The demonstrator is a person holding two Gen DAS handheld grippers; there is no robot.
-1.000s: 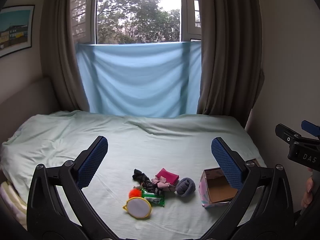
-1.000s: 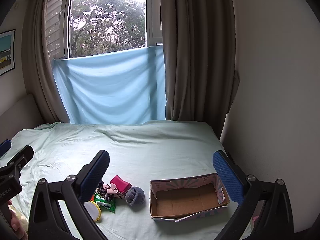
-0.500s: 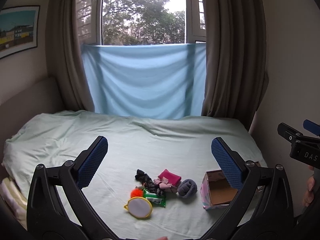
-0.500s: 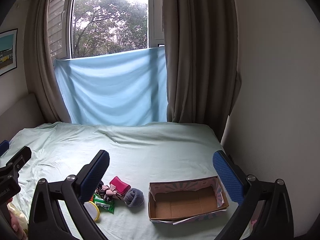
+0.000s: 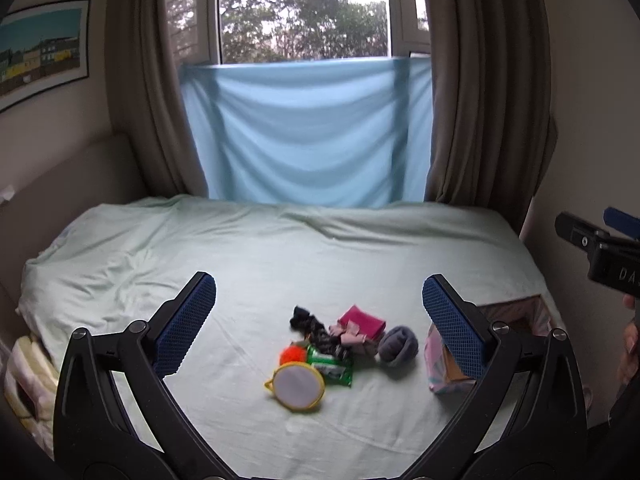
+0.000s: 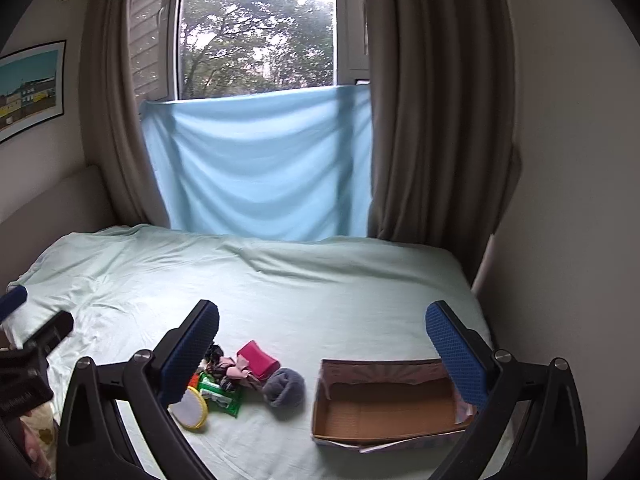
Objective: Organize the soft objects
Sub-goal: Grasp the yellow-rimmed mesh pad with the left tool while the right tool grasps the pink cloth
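Both grippers are hanging over the bed (image 5: 248,264) with fingers spread wide and gripping nothing. From the left wrist cam, the left gripper (image 5: 319,292) has the little pile sitting past its tips, between the two pads, toward 6 o'clock in the frame: a black sock (image 5: 310,326), a pink folded cloth (image 5: 363,322), a rolled gray sock (image 5: 398,346), an orange pom-pom (image 5: 292,355), a green packet (image 5: 332,368) and a round yellow-rimmed mirror (image 5: 297,386) nearest the camera. The cardboard box (image 5: 448,364) is at about 4 o'clock, partly behind the right pad.

On the right wrist cam, the right gripper (image 6: 322,320) looks down at the open box (image 6: 384,404) at 5 o'clock, sitting between the pads. The pile lies at 7 o'clock, half tucked behind the left pad, with the gray sock (image 6: 285,388) just beside the box but not touching it.
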